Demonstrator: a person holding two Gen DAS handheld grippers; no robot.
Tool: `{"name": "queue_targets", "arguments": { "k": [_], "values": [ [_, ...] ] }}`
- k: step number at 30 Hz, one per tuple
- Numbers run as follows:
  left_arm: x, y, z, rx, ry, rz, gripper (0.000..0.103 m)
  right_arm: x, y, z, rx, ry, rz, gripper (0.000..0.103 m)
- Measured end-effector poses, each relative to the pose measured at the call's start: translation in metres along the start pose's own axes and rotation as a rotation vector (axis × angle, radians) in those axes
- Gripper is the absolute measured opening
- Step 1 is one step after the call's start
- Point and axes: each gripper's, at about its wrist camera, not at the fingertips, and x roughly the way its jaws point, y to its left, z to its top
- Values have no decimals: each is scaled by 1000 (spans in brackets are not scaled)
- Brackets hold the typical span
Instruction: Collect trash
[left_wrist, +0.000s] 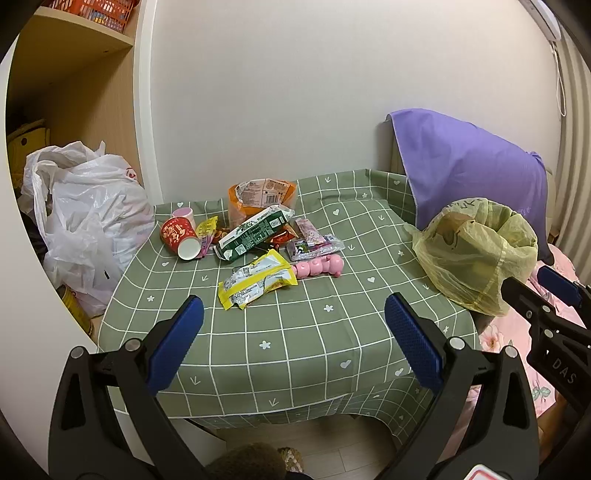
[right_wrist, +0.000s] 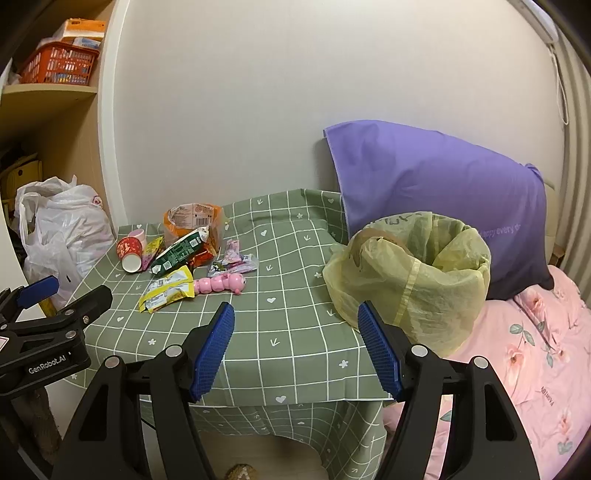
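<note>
The table (left_wrist: 295, 332), draped in a green checked cloth, serves as the landmark here. At its far left corner lies a heap of trash: a red paper cup (left_wrist: 180, 236) tipped on its side with its mouth toward the near edge, a pink cup (left_wrist: 183, 214) just behind it, an orange bag (left_wrist: 258, 201) standing against the wall, and a green-and-white wrapper (left_wrist: 255, 232) slanting across the middle of the heap. Nearer the table's centre a yellow wrapper (left_wrist: 256, 282) lies flat, and just beside it on the right rests a pink toy caterpillar (left_wrist: 321, 266); small purple packets (left_wrist: 314, 243) sit behind the toy.

At the table's right edge stands a bin lined with a yellow bag (right_wrist: 410, 273) — its mouth open, its liner folded over the rim. Behind it a purple pillow (right_wrist: 443, 199) leans on the wall, and a pink floral quilt (right_wrist: 524, 350) spreads to the right of the table. Left of the table a white plastic bag (left_wrist: 88, 218) slumps below a shelf holding a red basket (right_wrist: 59, 64).

The left gripper (left_wrist: 293, 321) hangs over the table's near edge, its jaws spread wide and holding nothing. The right gripper (right_wrist: 295, 336) hovers at the near right part of the table — jaws likewise spread and empty, the bin just beyond its right finger.
</note>
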Motion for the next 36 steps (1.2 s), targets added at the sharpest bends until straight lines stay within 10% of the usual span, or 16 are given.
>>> {"name": "queue_targets", "arguments": {
  "k": [36],
  "values": [
    [2,-7,2,9,3,-4,94,2,-8,1,18,-4,-9,66]
  ]
}}
